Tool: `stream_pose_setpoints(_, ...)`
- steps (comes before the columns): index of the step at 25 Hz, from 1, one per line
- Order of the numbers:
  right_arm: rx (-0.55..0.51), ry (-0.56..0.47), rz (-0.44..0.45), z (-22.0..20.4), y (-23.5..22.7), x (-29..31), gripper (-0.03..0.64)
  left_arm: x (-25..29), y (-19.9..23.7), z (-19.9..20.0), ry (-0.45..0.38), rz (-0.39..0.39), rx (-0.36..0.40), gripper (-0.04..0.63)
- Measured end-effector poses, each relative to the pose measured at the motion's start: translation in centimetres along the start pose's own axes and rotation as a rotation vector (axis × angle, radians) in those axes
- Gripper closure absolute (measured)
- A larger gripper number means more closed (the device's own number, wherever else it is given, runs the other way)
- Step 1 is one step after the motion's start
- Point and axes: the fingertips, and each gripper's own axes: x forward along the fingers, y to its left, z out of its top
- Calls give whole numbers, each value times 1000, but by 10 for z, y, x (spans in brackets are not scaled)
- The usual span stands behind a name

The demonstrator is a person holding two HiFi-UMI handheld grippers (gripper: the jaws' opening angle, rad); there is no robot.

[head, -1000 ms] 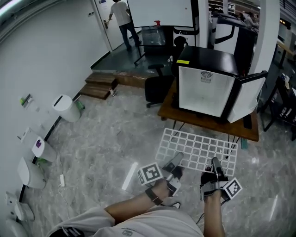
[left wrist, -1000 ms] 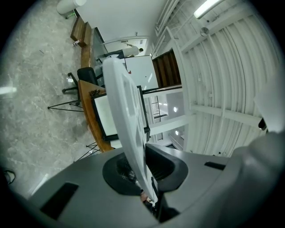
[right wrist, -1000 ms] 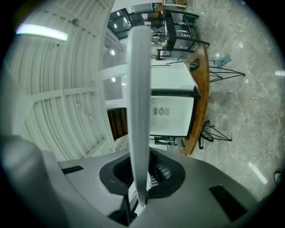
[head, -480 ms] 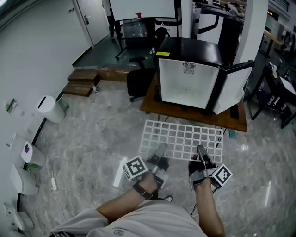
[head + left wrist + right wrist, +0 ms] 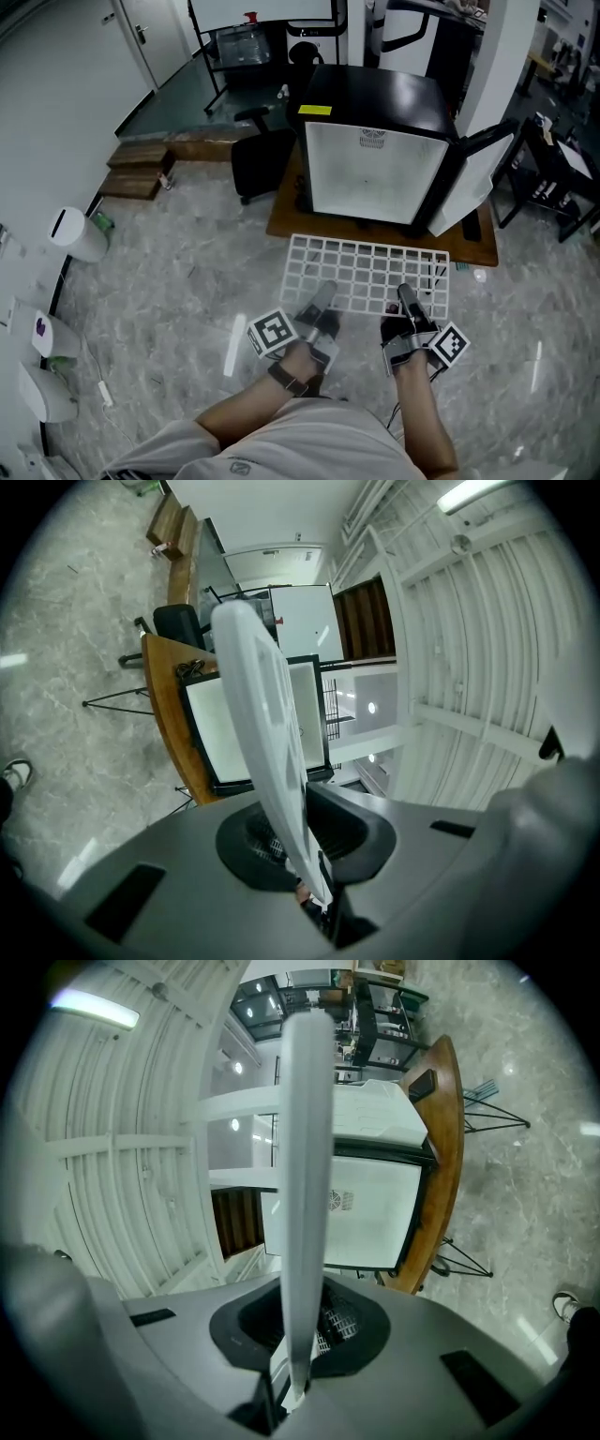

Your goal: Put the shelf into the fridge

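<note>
A white wire-grid shelf (image 5: 368, 273) is held flat in the air in front of a small black fridge (image 5: 375, 155) whose door (image 5: 460, 192) stands open to the right. My left gripper (image 5: 322, 302) is shut on the shelf's near left edge, and my right gripper (image 5: 409, 303) is shut on its near right edge. In the left gripper view the shelf (image 5: 263, 726) runs edge-on between the jaws toward the fridge (image 5: 242, 733). The right gripper view shows the same: the shelf (image 5: 307, 1176) edge-on, with the fridge's white interior (image 5: 352, 1213) beyond it.
The fridge stands on a low wooden table (image 5: 382, 234) with thin legs. A black office chair (image 5: 261, 161) sits left of it, wooden steps (image 5: 139, 169) farther left, and a white bin (image 5: 77, 234) by the wall. A black stand (image 5: 544, 187) is at right.
The fridge and table have come closer and lower in the head view; the shelf, still held by both grippers, now lies nearer the fridge's open front.
</note>
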Motion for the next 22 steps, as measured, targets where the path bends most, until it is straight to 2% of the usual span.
stream_pose_setpoints(6, 4, -40, -36, 18, -25, 66, 569, 59, 30, 48, 67, -5, 14, 566)
stream_pose_setpoints(11, -23, -73, -54, 35, -42, 100, 569, 103, 40, 69, 115, -82, -18, 566)
stream_pose_setpoints(14, -21, -73, -67, 42, -59, 117, 569, 118, 65, 79, 137, -39, -1, 566)
stream_pose_setpoints(16, -21, -60, -75, 46, -69, 124, 569, 127, 74, 81, 139, -47, -26, 566)
stream_pose_setpoints(22, 2, -28, -91, 74, -99, 167, 569, 174, 100, 97, 141, -15, -25, 566)
